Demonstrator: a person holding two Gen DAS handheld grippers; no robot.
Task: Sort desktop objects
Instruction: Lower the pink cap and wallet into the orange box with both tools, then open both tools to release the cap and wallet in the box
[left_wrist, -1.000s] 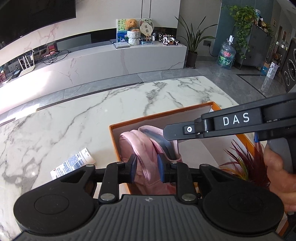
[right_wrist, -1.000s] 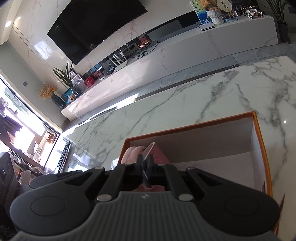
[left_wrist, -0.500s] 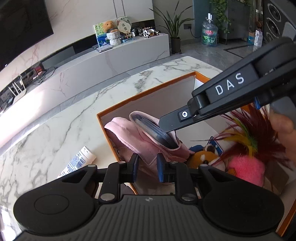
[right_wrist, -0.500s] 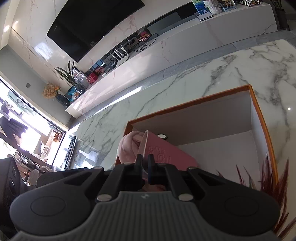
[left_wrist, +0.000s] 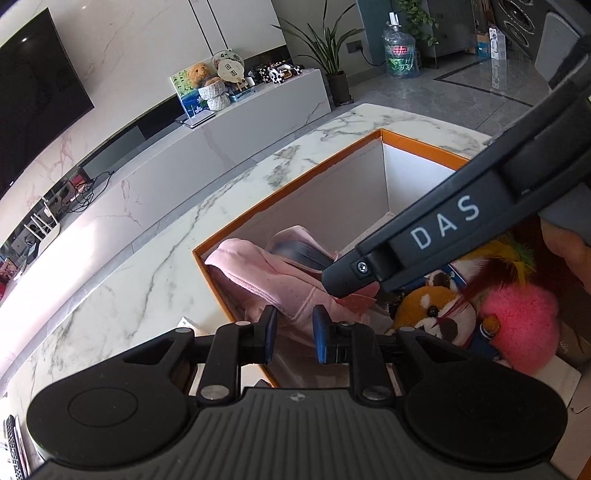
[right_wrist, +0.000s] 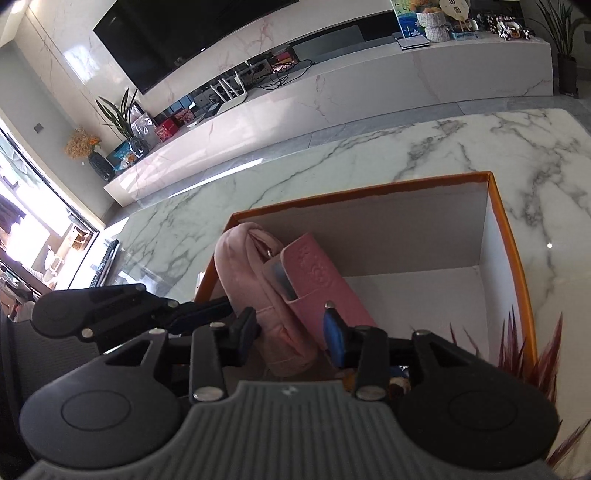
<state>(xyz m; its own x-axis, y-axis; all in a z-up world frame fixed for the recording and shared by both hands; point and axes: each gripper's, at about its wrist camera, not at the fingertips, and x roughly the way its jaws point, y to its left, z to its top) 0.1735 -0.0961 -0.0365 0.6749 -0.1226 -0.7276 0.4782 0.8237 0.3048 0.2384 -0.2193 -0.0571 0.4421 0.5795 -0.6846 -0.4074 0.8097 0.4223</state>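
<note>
An orange-rimmed box (right_wrist: 506, 236) stands on the marble table. Inside, a pink cloth pouch (right_wrist: 240, 258) stands against the left wall. A pink embossed case (right_wrist: 321, 273) with a dark insert leans on it. My right gripper (right_wrist: 291, 338) hangs over the case. Its jaws are opening and its pads stand clear of the case. In the left wrist view its finger (left_wrist: 347, 277) crosses above the pouch (left_wrist: 258, 273). My left gripper (left_wrist: 293, 332) is narrowly shut on the near edge of the pouch.
A red panda plush (left_wrist: 432, 314), a pink fluffy ball (left_wrist: 517, 325) and red feathers (right_wrist: 517, 350) fill the box's near right part. The person's hand (left_wrist: 569, 254) is at the right edge. Bare marble table (right_wrist: 369, 162) lies beyond the box; a keyboard (right_wrist: 105, 262) lies off the left.
The right jaws went from shut on the pink case to apart, and the case now leans on the pouch in the box. The left gripper rolled and sank slightly toward the box.
</note>
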